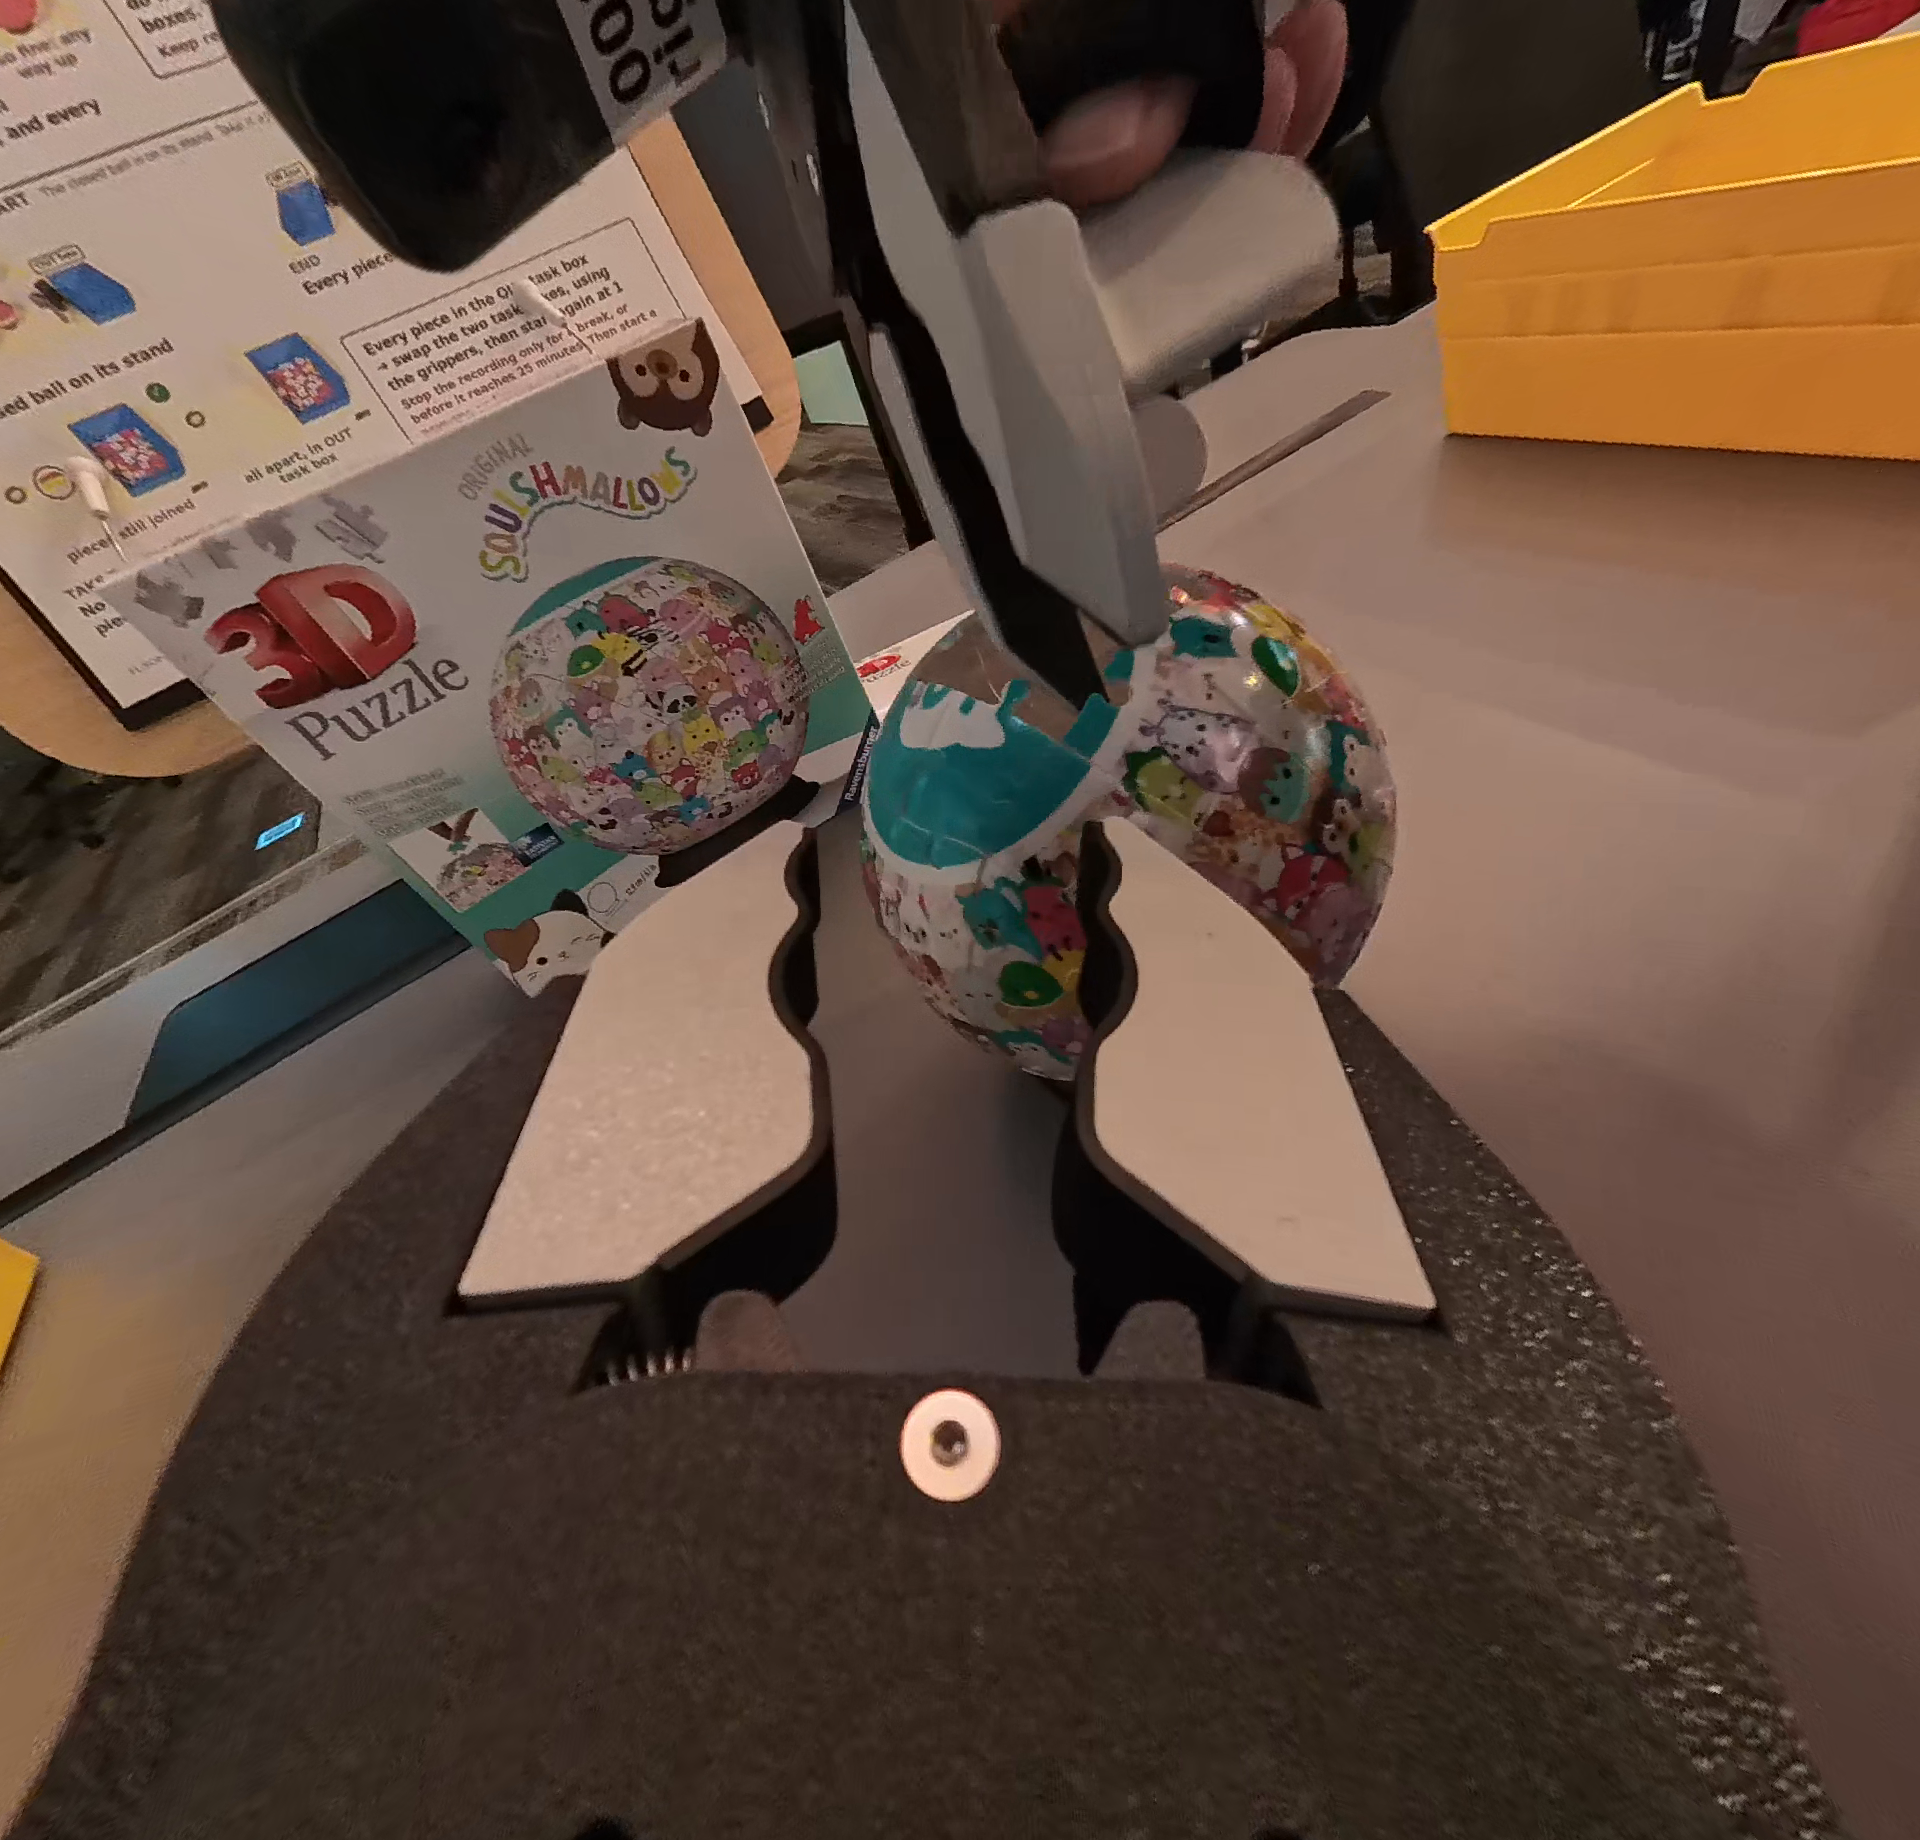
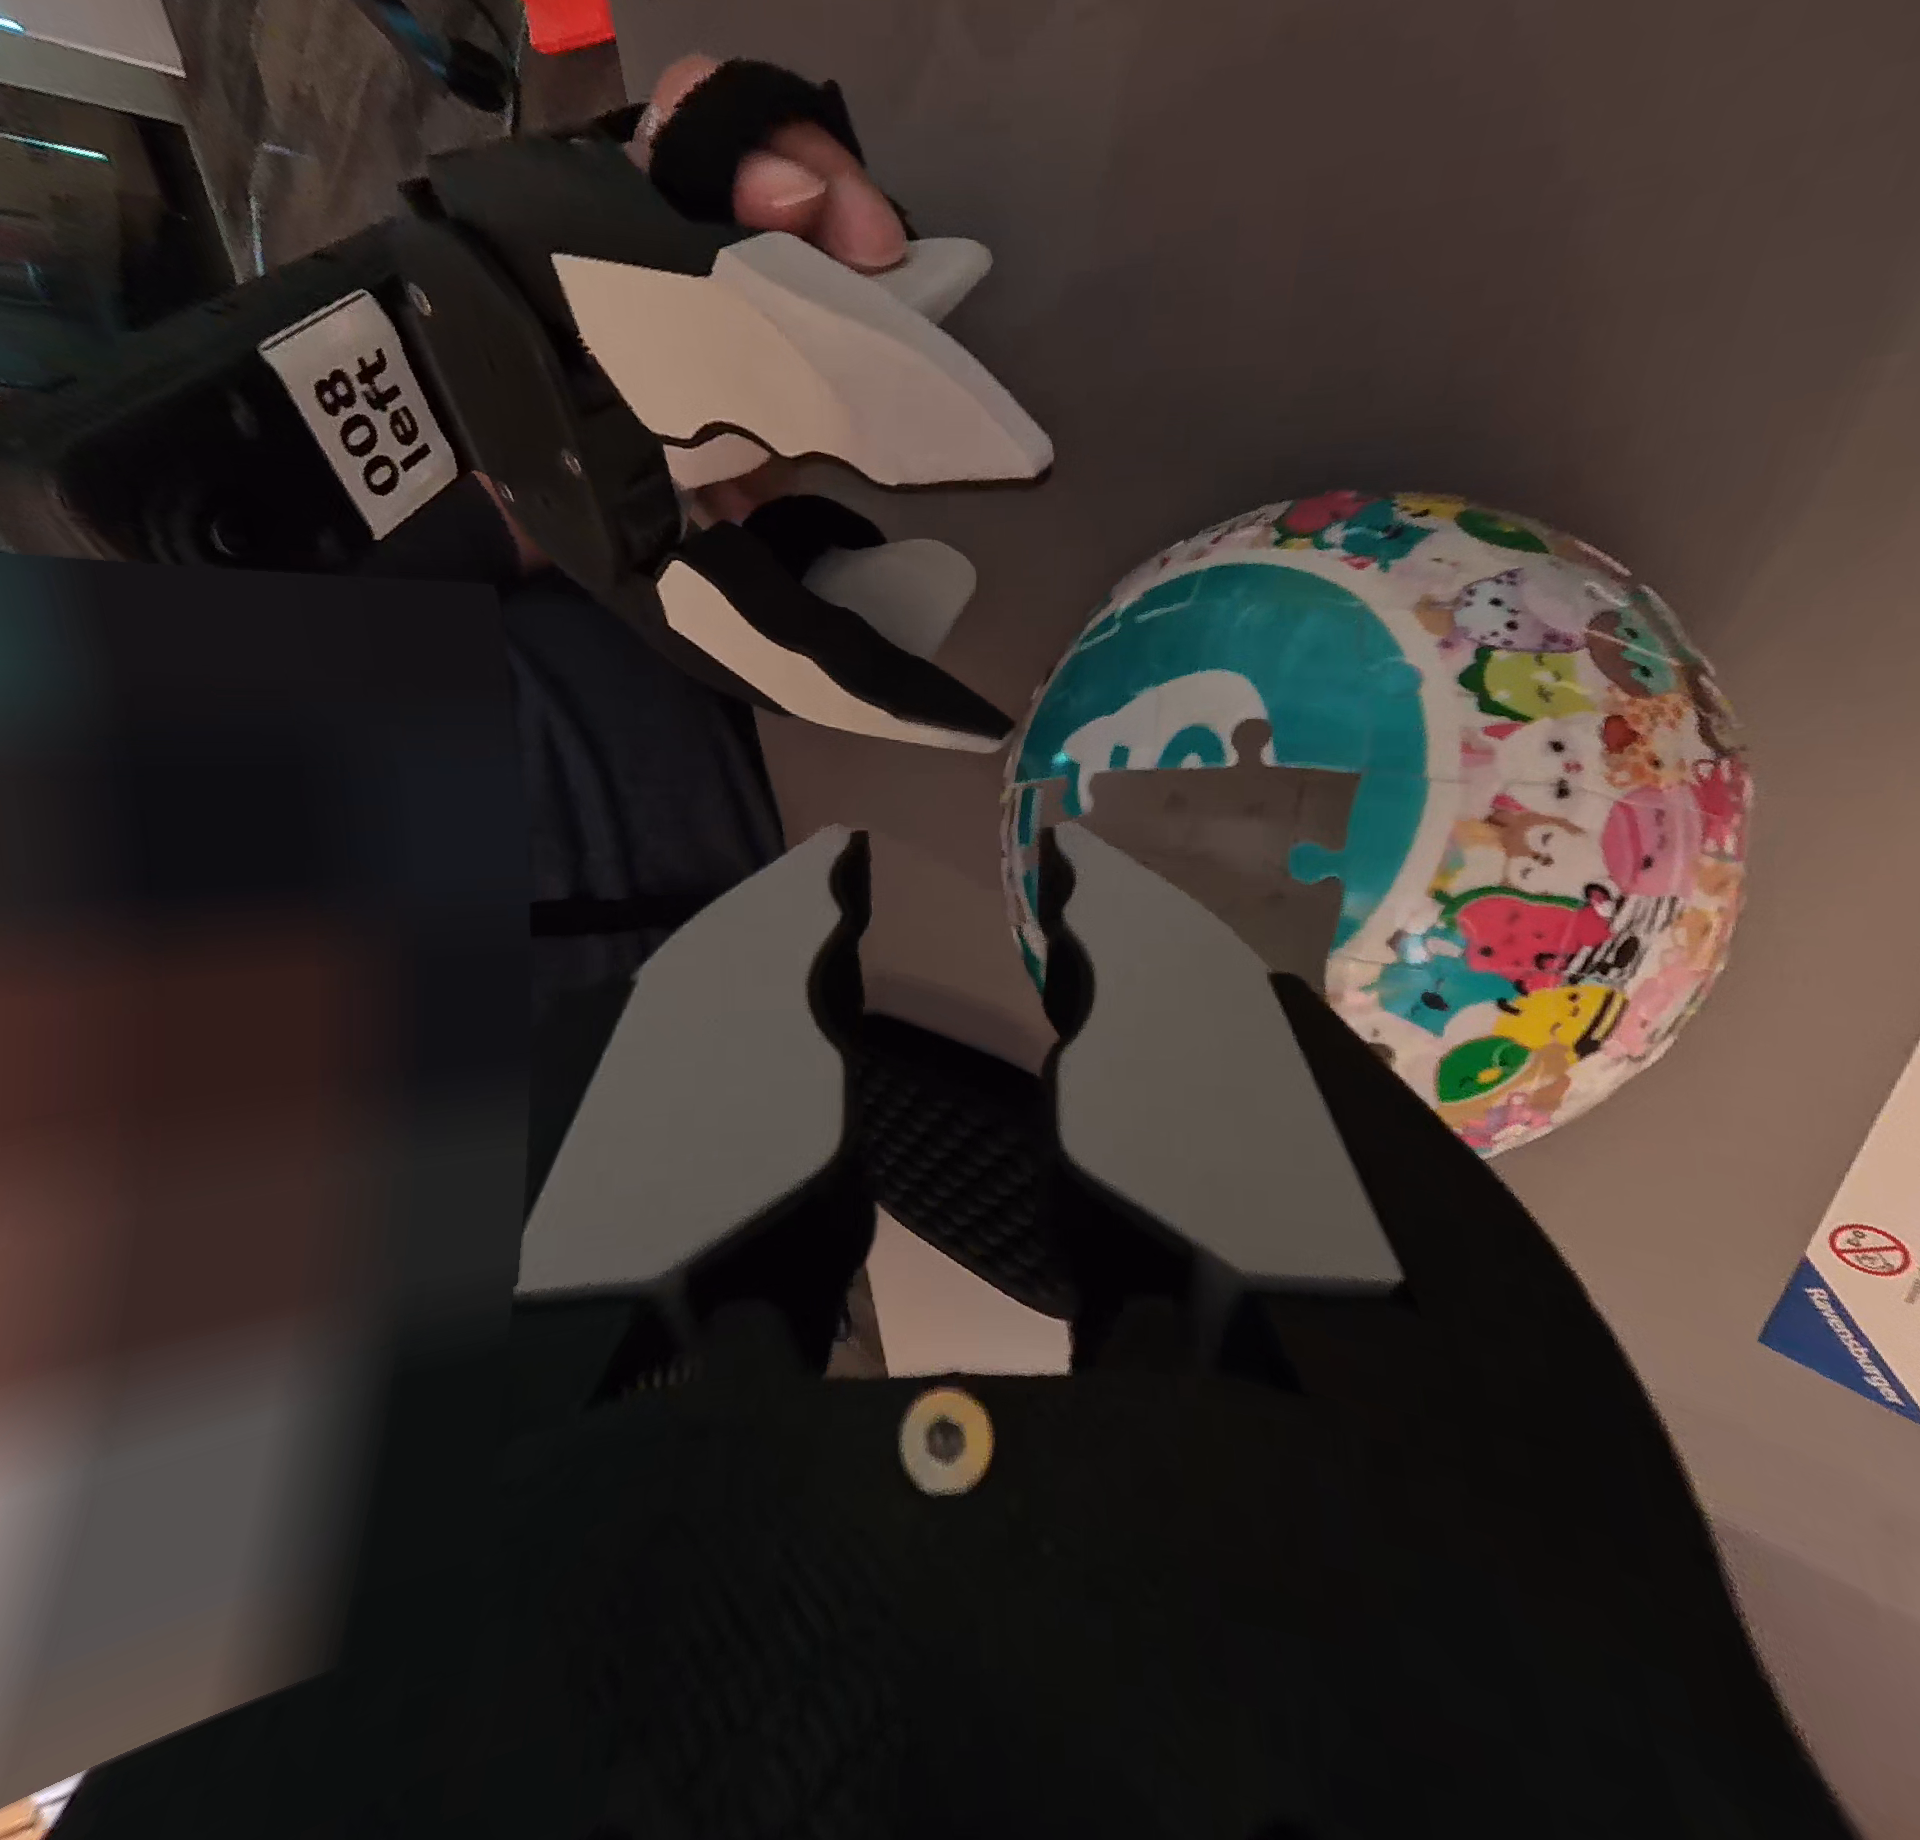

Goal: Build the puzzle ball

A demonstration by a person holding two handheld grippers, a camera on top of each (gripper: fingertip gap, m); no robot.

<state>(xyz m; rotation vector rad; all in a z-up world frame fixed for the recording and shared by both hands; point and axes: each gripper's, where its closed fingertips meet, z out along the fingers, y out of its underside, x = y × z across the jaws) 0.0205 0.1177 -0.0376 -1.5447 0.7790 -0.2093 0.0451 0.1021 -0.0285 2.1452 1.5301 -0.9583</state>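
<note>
Both grippers stand open, gripping nothing: the left gripper (image 1: 951, 845) frames the puzzle ball (image 1: 1226, 803) on the grey table (image 1: 1610, 855), while the right gripper (image 2: 951, 845) pokes one finger into its gap. Behind stand the printed puzzle box (image 1: 499, 689), an instruction sheet (image 1: 208, 263) and a yellow bin (image 1: 1683, 263).

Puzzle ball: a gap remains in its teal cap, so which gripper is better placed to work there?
Probably the right gripper: its tips sit at the gap's edge on the puzzle ball. The left gripper is open beside it.
</note>
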